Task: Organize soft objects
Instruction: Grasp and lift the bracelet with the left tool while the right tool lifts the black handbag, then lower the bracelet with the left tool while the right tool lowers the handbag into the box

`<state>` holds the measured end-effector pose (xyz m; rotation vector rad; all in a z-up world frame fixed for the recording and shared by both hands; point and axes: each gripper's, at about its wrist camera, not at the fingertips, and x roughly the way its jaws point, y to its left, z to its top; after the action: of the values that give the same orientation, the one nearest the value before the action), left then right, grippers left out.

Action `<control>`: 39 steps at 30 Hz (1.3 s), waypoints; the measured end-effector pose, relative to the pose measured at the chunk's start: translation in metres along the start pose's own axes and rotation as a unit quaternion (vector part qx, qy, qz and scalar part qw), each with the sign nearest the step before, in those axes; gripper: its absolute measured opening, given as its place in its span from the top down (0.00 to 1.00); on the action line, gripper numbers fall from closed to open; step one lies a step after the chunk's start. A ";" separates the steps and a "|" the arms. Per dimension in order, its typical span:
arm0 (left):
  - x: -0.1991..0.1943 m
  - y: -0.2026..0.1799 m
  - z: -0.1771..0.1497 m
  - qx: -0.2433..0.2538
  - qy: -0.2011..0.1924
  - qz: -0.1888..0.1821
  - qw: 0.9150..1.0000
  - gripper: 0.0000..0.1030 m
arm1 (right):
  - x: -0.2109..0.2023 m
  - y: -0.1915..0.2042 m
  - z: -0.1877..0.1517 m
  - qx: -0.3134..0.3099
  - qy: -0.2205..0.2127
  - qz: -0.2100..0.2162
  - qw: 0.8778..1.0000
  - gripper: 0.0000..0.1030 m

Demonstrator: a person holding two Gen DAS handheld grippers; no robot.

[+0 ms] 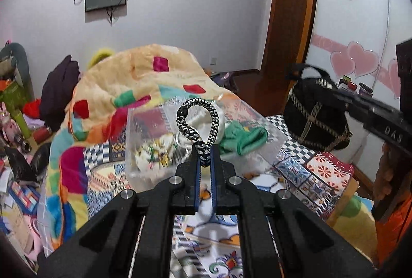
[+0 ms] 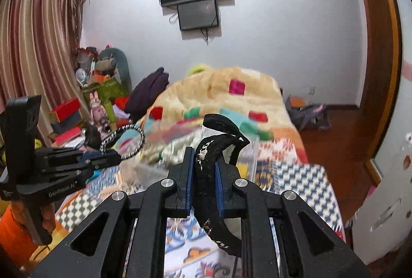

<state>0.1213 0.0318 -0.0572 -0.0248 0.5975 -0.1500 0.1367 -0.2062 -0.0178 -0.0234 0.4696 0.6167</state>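
Observation:
My left gripper (image 1: 204,153) is shut on a black-and-white braided cord loop (image 1: 198,121) that stands up from its fingertips, above a clear plastic box (image 1: 144,123) on the bed. The box holds a green cloth (image 1: 242,139) and other soft items. My right gripper (image 2: 203,159) is shut on the strap of a black bag with pale trim (image 2: 213,146); the bag (image 1: 316,118) hangs at the right in the left wrist view. The left gripper with its cord loop (image 2: 123,141) shows at the left of the right wrist view.
A patchwork bedsheet (image 1: 316,175) covers the bed, with a bunched cream blanket with coloured squares (image 1: 134,82) behind the box. Clutter and boxes (image 2: 97,103) lie at the left by the curtain. A wooden door frame (image 2: 381,72) and wood floor are at the right.

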 end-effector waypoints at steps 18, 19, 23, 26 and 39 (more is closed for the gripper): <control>0.085 0.016 0.004 0.009 0.079 -0.013 0.997 0.95 | 0.087 -0.006 -0.015 0.005 0.069 0.023 0.997 0.88; 0.087 0.015 0.003 0.010 0.083 -0.012 0.996 0.95 | 0.089 -0.006 -0.017 0.005 0.075 0.023 0.997 0.88; 0.094 0.013 0.000 0.013 0.095 -0.011 0.995 0.95 | 0.094 -0.008 -0.024 0.010 0.094 0.028 0.995 0.88; 0.094 0.011 -0.001 0.017 0.095 -0.005 0.995 0.94 | 0.099 -0.009 -0.027 0.017 0.109 0.032 0.993 0.88; 0.064 0.006 0.000 0.011 0.078 -0.003 0.997 0.62 | 0.088 -0.007 -0.029 0.000 0.132 0.001 0.991 0.52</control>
<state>0.1743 0.0279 -0.0939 0.0070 0.7516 -0.1655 0.1919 -0.1682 -0.0825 -0.1051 0.7266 0.6178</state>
